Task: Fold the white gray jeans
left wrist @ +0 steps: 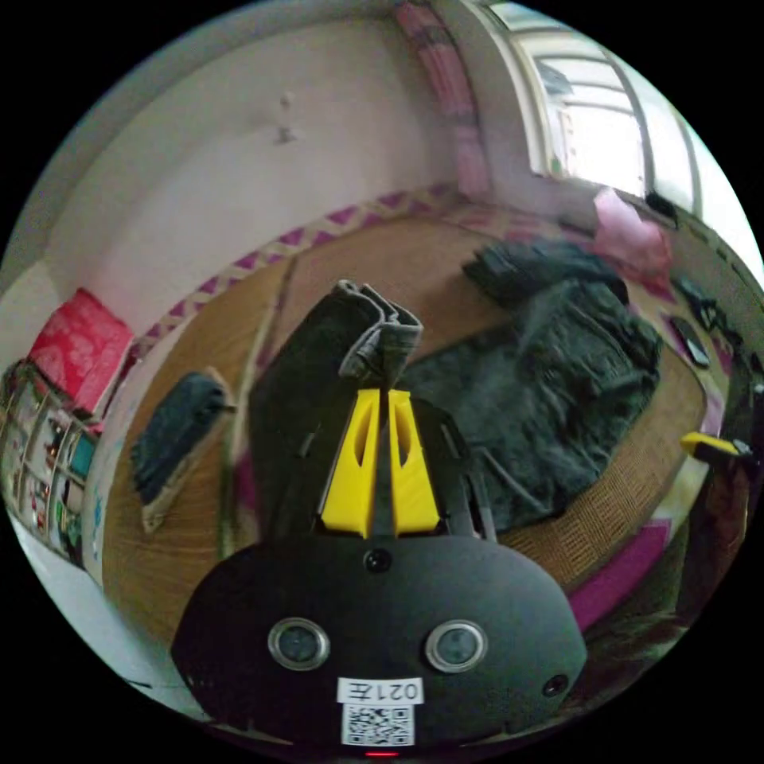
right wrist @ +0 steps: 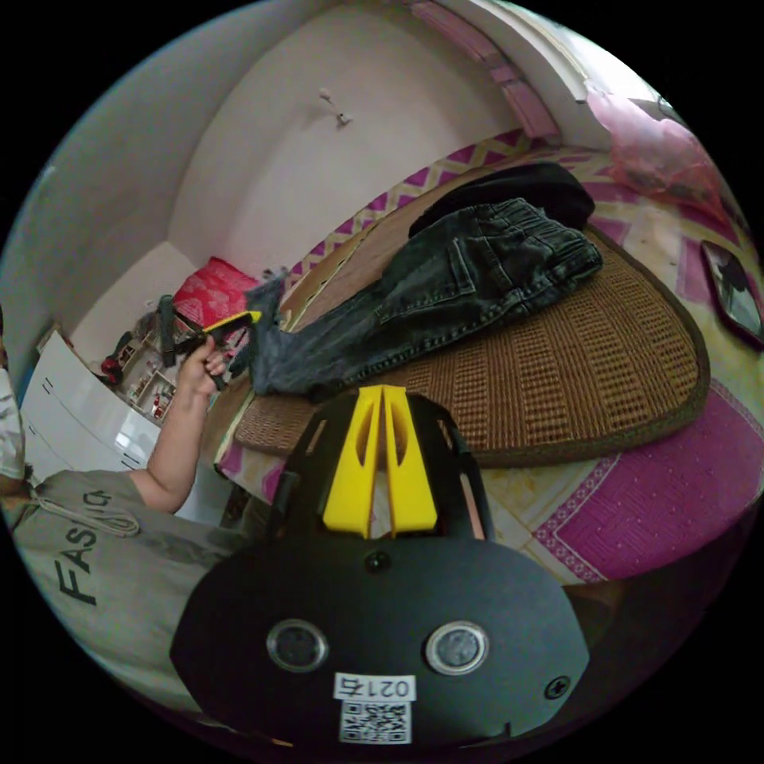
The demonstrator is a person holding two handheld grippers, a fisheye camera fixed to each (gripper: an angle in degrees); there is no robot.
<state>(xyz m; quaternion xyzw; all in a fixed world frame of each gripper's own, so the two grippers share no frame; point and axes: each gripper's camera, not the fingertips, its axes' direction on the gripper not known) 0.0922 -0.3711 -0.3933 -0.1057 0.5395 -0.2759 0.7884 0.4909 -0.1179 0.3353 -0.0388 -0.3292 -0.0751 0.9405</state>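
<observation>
The dark grey jeans [left wrist: 541, 398] lie spread on a woven mat [left wrist: 637, 485], waistband far from me. My left gripper [left wrist: 387, 391] is shut on the hem of one leg [left wrist: 382, 334], lifted off the mat and bunched above the jaws. In the right gripper view the jeans [right wrist: 446, 286] stretch across the mat [right wrist: 573, 374] toward the left gripper [right wrist: 247, 318], held in a person's hand with the hem pinched. My right gripper [right wrist: 382, 390] hangs over the mat's near edge, jaws shut with nothing between them. Its yellow tip [left wrist: 704, 444] pokes in at the right of the left gripper view.
A black garment [right wrist: 517, 187] lies behind the waistband. A folded dark cloth [left wrist: 175, 430] sits on the mat's far left. A pink bag [right wrist: 660, 151] and a dark flat device [right wrist: 732, 294] rest on the patterned bedding. A person's arm and grey top [right wrist: 103, 541] are at lower left.
</observation>
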